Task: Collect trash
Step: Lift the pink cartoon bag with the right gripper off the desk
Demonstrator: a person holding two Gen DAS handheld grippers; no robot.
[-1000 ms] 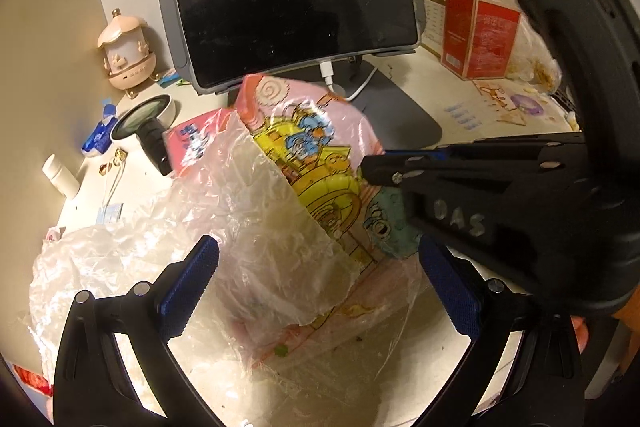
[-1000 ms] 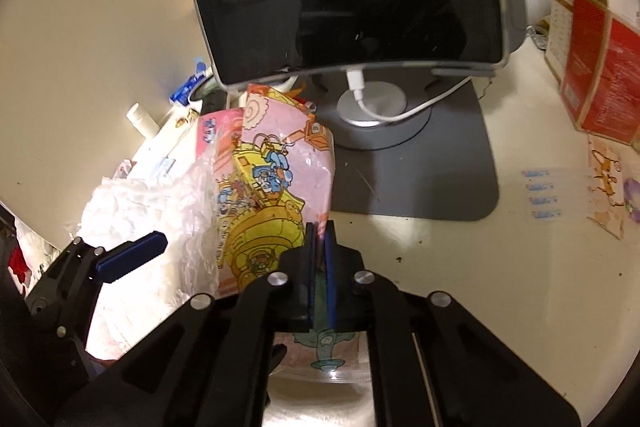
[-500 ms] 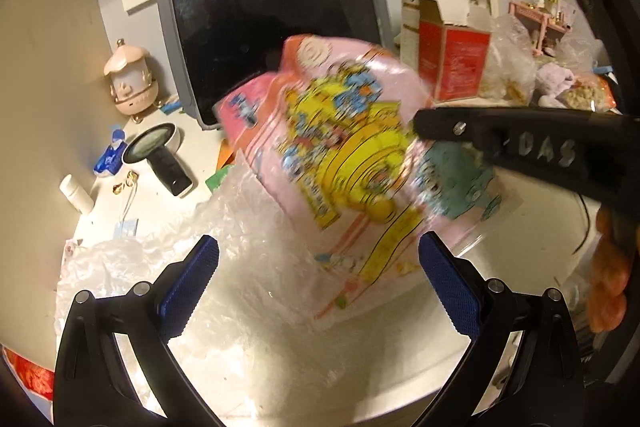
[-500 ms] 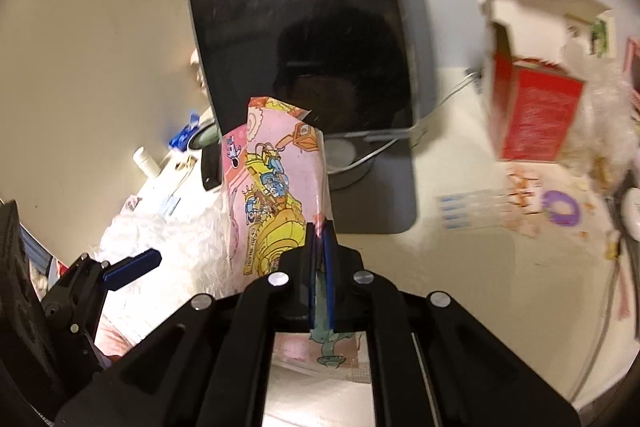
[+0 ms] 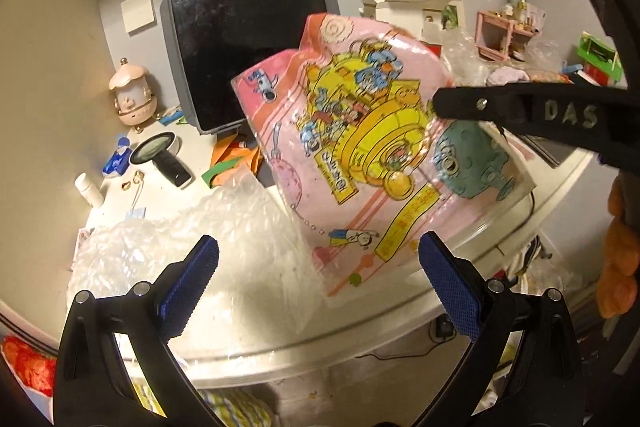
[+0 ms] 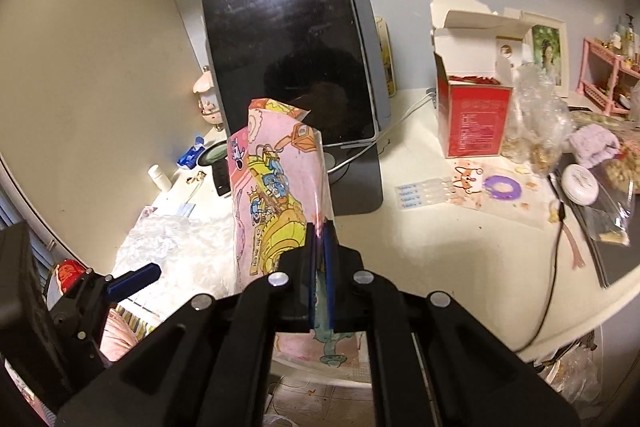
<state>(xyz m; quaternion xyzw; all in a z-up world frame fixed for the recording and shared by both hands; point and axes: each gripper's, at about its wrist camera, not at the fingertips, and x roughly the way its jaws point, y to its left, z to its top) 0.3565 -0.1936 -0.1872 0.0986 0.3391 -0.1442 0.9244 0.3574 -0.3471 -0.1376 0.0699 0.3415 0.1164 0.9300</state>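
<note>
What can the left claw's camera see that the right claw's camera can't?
Only the left view shows the left claw standing open, and the green planet drawn on the pink cartoon wrapper. Only the right view shows the purple ring, the round white case and the right claw pinched shut on the wrapper. Both show the wrapper, the dark screen and the red box.
</note>
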